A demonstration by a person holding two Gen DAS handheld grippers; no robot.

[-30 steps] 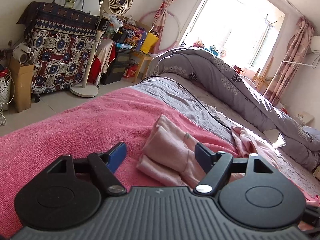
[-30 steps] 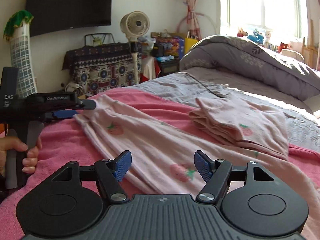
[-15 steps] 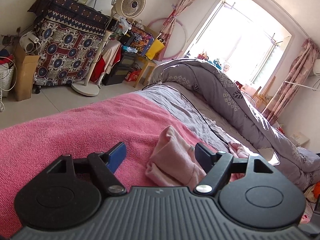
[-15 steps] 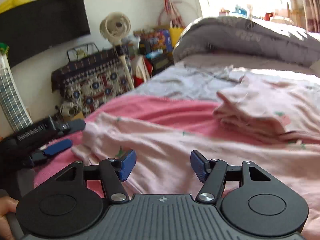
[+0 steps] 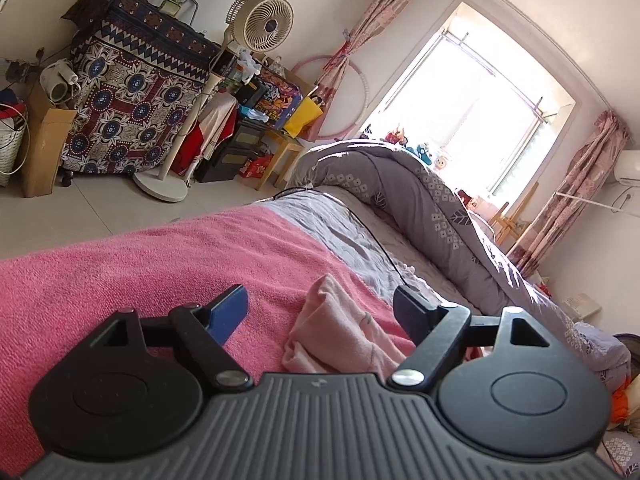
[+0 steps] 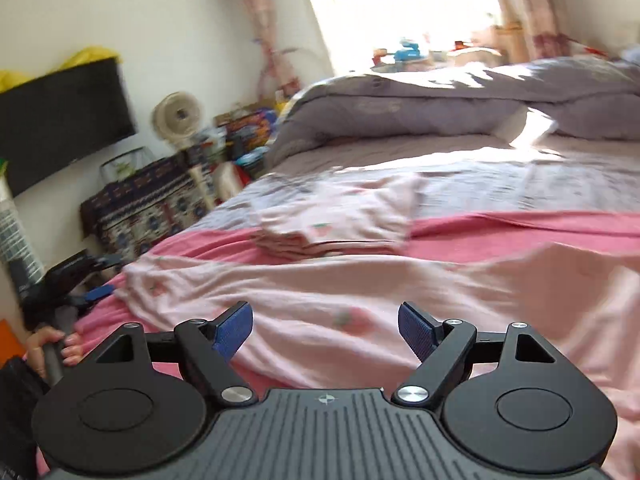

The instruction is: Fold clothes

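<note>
A pale pink garment with strawberry prints (image 6: 360, 300) lies spread across the pink blanket (image 6: 520, 232). My right gripper (image 6: 326, 326) hovers over its middle with jaws opening wide and nothing pressed between the pads. A folded pink stack (image 6: 332, 232) rests just beyond it. At the left, a hand (image 6: 48, 344) holds my left gripper (image 6: 92, 280) by the garment's left end. In the left wrist view, a bunched end of the garment (image 5: 332, 332) lies between the fingers of the left gripper (image 5: 320, 312). Those jaws are also opening, the pads clear of the cloth.
A rolled grey duvet (image 5: 420, 200) runs along the far side of the bed, with a black cable (image 5: 380, 248) on the grey sheet. Off the bed's left edge stand a pedestal fan (image 5: 264, 28), a patterned covered cabinet (image 5: 132, 100) and a cardboard box (image 5: 44, 140).
The right gripper has swept to the right over the spread garment, rolling as it went, and its jaws have widened. The left gripper has rolled, staying by the garment's bunched end.
</note>
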